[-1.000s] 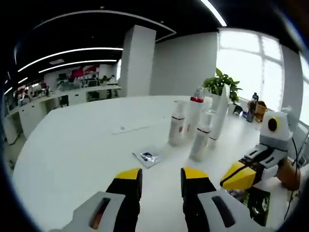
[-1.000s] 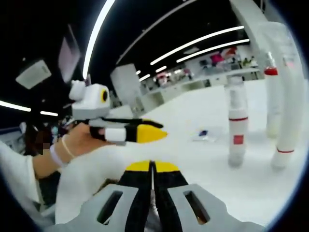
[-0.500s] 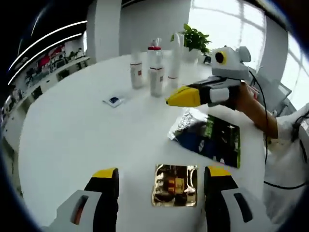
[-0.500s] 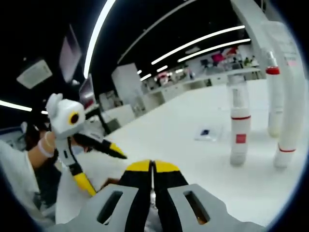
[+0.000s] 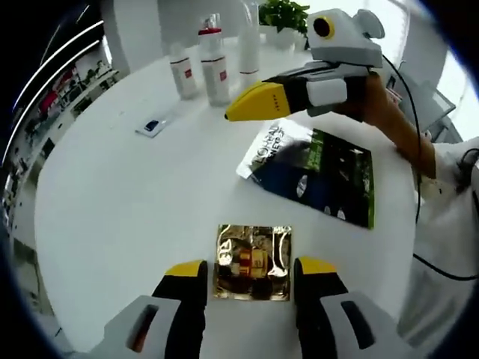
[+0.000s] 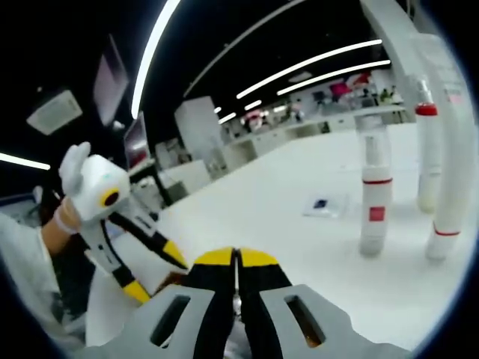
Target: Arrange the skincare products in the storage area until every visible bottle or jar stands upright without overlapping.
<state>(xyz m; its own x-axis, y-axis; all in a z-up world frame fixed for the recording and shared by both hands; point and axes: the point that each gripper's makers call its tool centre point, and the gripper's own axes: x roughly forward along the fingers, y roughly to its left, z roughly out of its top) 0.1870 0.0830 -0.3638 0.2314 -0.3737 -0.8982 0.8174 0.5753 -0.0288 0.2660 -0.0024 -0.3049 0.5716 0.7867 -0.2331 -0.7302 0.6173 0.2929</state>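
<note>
- Two grippers over a round white table (image 5: pixel 112 194). Left gripper (image 5: pixel 247 271) has its yellow-tipped jaws spread apart, hovering low with a gold foil sachet (image 5: pixel 253 253) lying flat between the tips; can't tell if they touch it.
- Right gripper (image 6: pixel 236 258) has its jaws pressed together, nothing visible between them. In the left gripper view it (image 5: pixel 258 101) comes in from the right, held by a person's hand (image 5: pixel 374 101), yellow tip pointing left, above the table.
- In the right gripper view the left gripper (image 6: pixel 153 271) shows at near left, jaws angled down toward the table, held by a hand (image 6: pixel 56 224).
- Dark green and blue packet (image 5: pixel 314 168) lies flat right of centre, white lettering on it, just under the right gripper's tip, well apart from the gold sachet.
- Far side: group of white bottles with red bands, all upright. Left gripper view: short bottle (image 5: pixel 182 71) on the left, taller red-capped bottle (image 5: pixel 215 63) just beside it, tall white tube (image 5: pixel 249 41) further right. None overlapping.
- Right gripper view: bottle with red band and red label (image 6: pixel 375 191) stands upright, two more tall ones (image 6: pixel 426 149) to its right.
- Small flat sachet with a blue patch (image 5: pixel 153 125) lies left of the bottles.
- Potted green plant (image 5: pixel 284 15) behind the bottles at the table's far edge.
</note>
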